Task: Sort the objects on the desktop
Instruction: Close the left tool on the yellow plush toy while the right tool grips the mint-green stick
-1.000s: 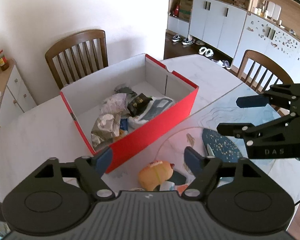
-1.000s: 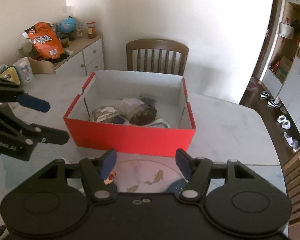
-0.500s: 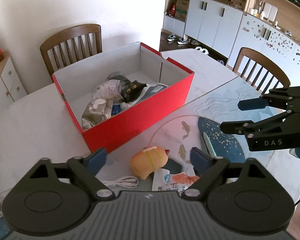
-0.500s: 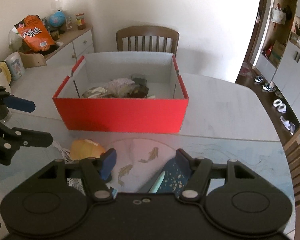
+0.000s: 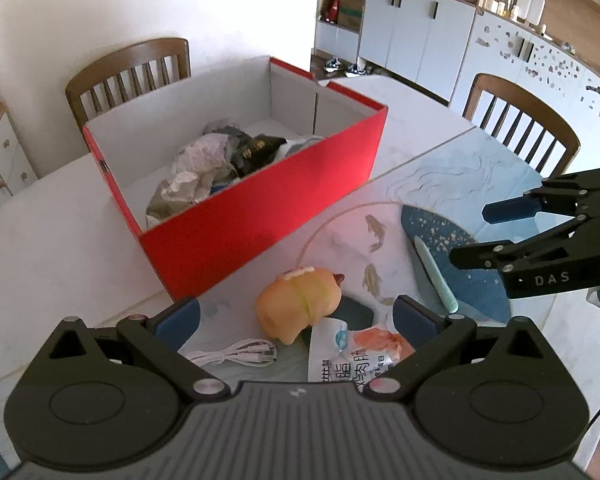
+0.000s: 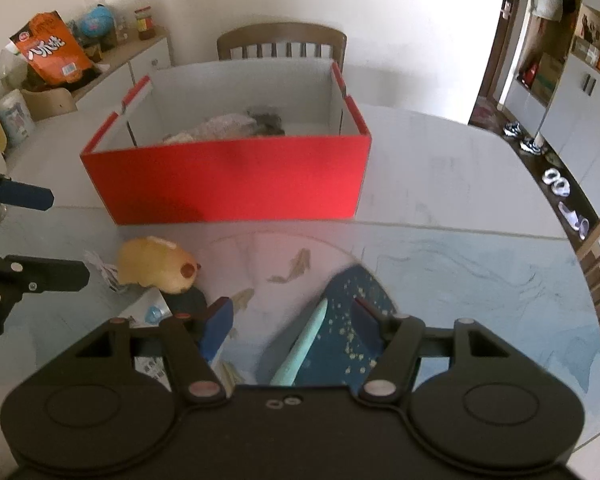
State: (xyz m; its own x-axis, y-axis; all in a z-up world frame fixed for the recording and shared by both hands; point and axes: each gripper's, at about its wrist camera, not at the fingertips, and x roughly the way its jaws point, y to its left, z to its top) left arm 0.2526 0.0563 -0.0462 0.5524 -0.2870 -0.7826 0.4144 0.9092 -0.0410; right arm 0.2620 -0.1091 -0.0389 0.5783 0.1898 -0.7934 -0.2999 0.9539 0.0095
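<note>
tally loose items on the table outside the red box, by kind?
Plush toy: 1
White cable: 1
Snack packet: 1
Dark flat object under the toy: 1
Teal pen-like stick: 1
Total: 5

Packet (image 5: 352,356) print partly hidden behind the left gripper's body; pen's (image 6: 300,348) lower end hidden under the right gripper's; box (image 6: 228,184) contents blurred

Count on worktop (image 5: 40,248): 1 red box (image 5: 260,204), several crumpled wrappers (image 5: 204,160) inside, exact no. unclear. Loose: 1 yellow plush toy (image 5: 300,304), 1 white cable (image 5: 236,356), 1 printed pouch (image 5: 352,360), 1 mint-green pen (image 5: 436,276). 2 chairs (image 5: 132,76). 2 tongs: left (image 5: 296,320), right (image 6: 292,320).
</note>
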